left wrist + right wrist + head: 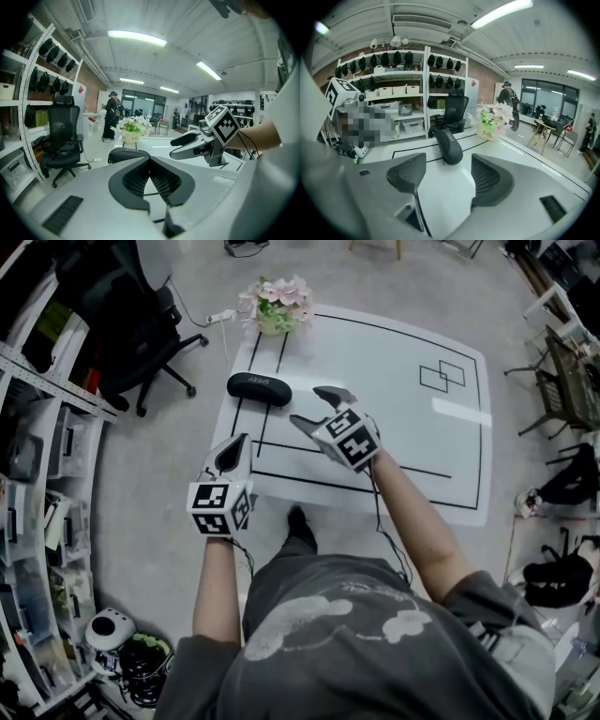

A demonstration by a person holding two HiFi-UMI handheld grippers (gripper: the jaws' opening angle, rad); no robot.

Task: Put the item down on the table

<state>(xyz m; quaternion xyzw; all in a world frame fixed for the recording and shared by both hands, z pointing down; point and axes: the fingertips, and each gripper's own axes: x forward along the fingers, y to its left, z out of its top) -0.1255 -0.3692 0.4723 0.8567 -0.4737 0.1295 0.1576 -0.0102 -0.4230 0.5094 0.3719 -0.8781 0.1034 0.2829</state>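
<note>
A black oblong case lies flat on the white table, near its left side and on the black line markings. My right gripper hovers just right of the case, open, with nothing between its fingers. In the right gripper view the case lies a short way beyond the open right gripper, apart from both pads. My left gripper hangs at the table's near left edge, shut and empty. From the left gripper I see the case ahead and the right gripper to its right.
A pot of pink flowers stands at the table's far left corner. A black office chair and shelves of boxes line the left. Bags and chairs sit at the right.
</note>
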